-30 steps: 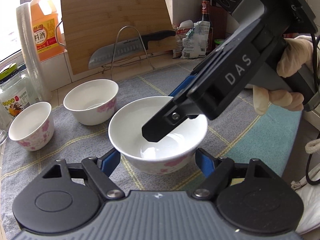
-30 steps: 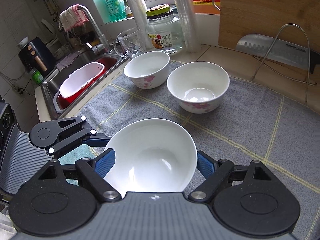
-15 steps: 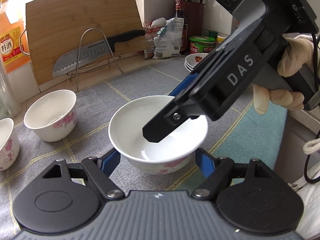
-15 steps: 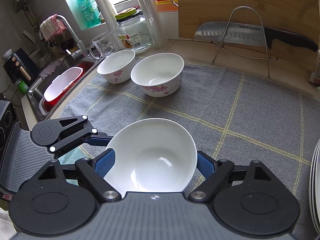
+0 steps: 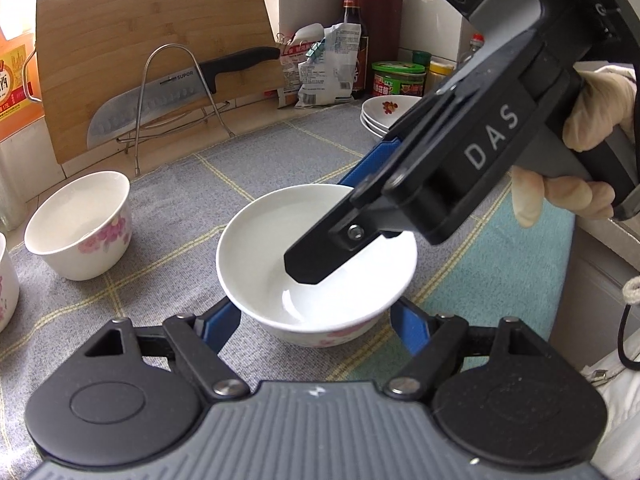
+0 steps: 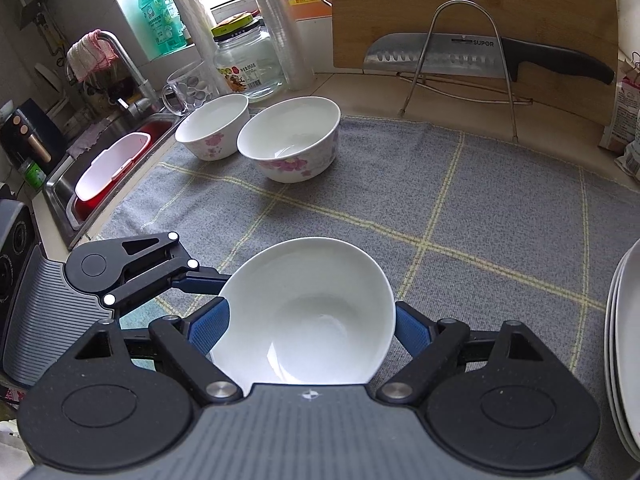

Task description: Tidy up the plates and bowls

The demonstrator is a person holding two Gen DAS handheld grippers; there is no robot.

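Both grippers (image 5: 316,320) (image 6: 308,324) clamped on one empty bowl (image 5: 316,264). Beyond it, two empty bowls (image 6: 290,138) (image 6: 212,126) on the cloth (image 6: 480,200)

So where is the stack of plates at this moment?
The stack of plates sits on the right side of the grey cloth. In the left wrist view it is far right, before the green-lidded jar; in the right wrist view it touches the right edge.

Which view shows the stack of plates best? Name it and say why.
The left wrist view: the stack of plates shows almost whole, with a red flower on the top plate. The right wrist view catches only the curved rims, cut off at the right edge of the picture.
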